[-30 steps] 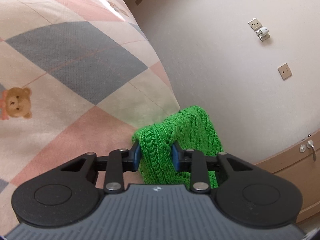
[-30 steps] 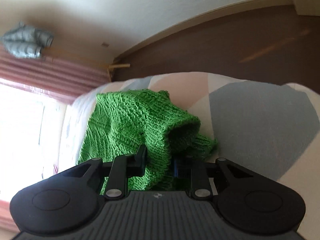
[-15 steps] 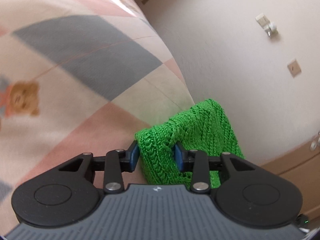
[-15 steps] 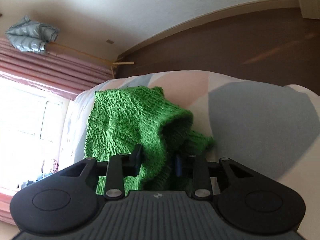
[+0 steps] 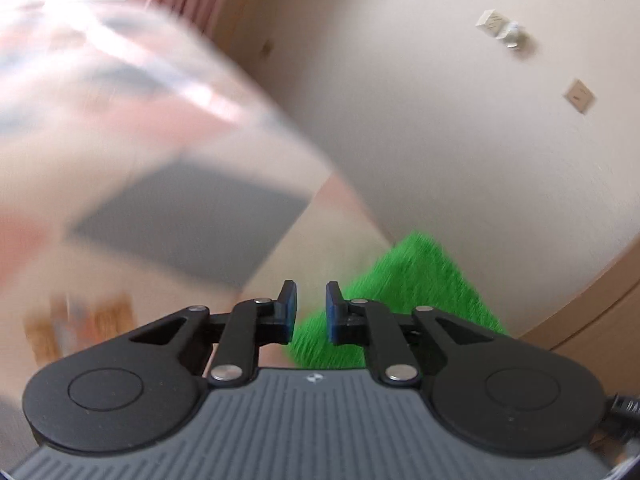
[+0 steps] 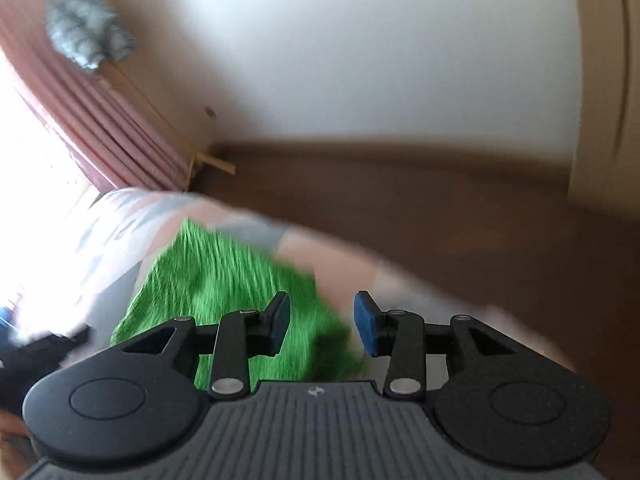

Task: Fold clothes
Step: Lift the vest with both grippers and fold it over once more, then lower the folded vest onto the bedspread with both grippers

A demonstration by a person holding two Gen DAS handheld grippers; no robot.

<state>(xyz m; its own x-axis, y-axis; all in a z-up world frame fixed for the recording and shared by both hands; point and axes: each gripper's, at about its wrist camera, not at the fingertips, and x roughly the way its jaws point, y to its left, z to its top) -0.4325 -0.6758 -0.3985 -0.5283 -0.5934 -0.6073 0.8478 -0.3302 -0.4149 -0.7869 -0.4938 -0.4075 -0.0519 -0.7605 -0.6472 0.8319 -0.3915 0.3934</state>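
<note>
Green knitwear lay on the patchwork bedcover [image 5: 188, 208], and neither of my 2 tools gripped it. My left gripper [image 5: 311, 312] stood with a narrow gap between its blue pads, nothing caught there; the sweater [image 5: 416, 292] sat just beyond and below, at the bed's edge nearest the wall [image 5: 440, 120]. I judged the tool was lifted clear of the cloth. My right gripper [image 6: 322, 322] was spread wider and likewise empty, with the sweater [image 6: 208, 280] spread under and past its left finger. There the garment's long axis ran away from me toward the curtain [image 6: 100, 132] and bright window. Blur hid whether it lay folded, so I couldn't tell the stage.
</note>
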